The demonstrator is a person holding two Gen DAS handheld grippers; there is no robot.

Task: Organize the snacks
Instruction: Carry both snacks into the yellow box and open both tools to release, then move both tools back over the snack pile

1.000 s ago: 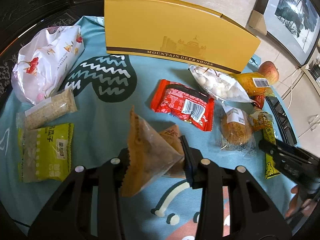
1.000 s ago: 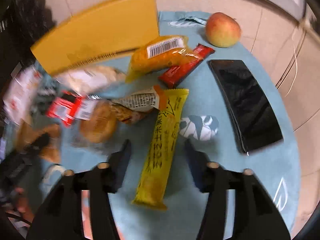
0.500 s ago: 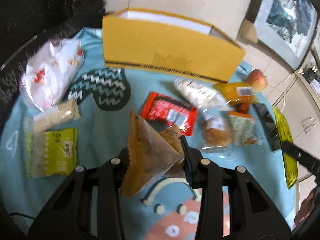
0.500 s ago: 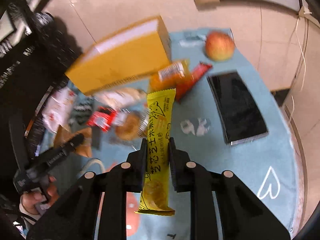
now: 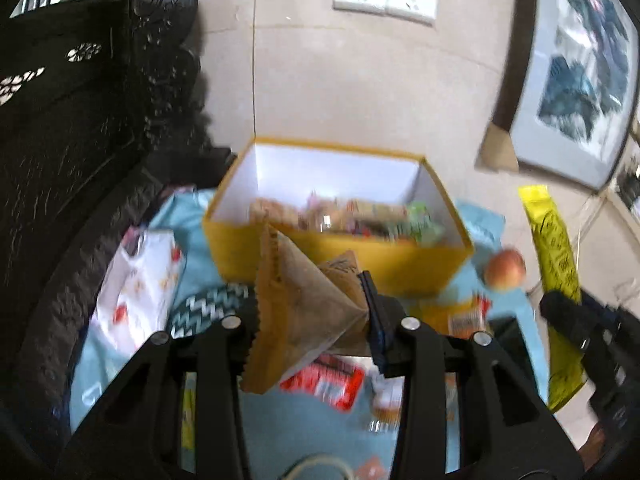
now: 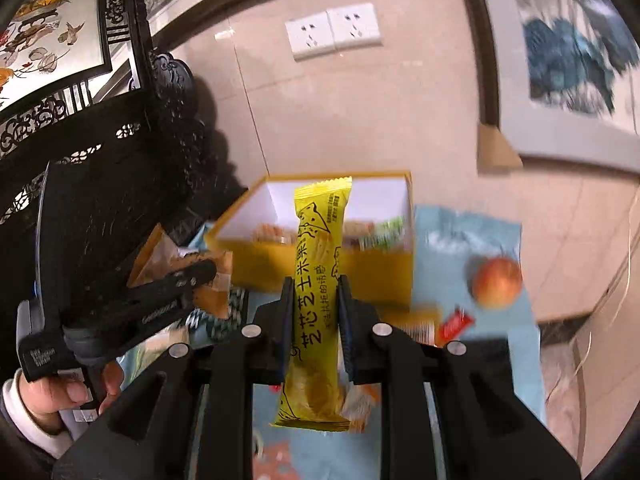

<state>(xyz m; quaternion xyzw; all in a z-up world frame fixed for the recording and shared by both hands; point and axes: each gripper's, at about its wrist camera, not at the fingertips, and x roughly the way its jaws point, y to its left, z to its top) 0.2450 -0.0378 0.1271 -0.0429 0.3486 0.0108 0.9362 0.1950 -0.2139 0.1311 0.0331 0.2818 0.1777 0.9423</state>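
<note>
My left gripper is shut on a brown triangular snack packet and holds it in the air in front of the open yellow box, which has several snacks inside. My right gripper is shut on a long yellow snack bar, held upright in front of the same box. The right gripper and its bar show at the right of the left wrist view. The left gripper with its brown packet shows at the left of the right wrist view.
Under both grippers is a light blue cloth with a red packet, a white flowered bag, an apple and a dark phone. Dark carved furniture stands at the left. A tiled wall with sockets rises behind the box.
Both grippers have risen and tilted up toward the box, so its open inside shows. The right gripper closed on the yellow bar and lifted it off the cloth. The left kept its brown packet.
</note>
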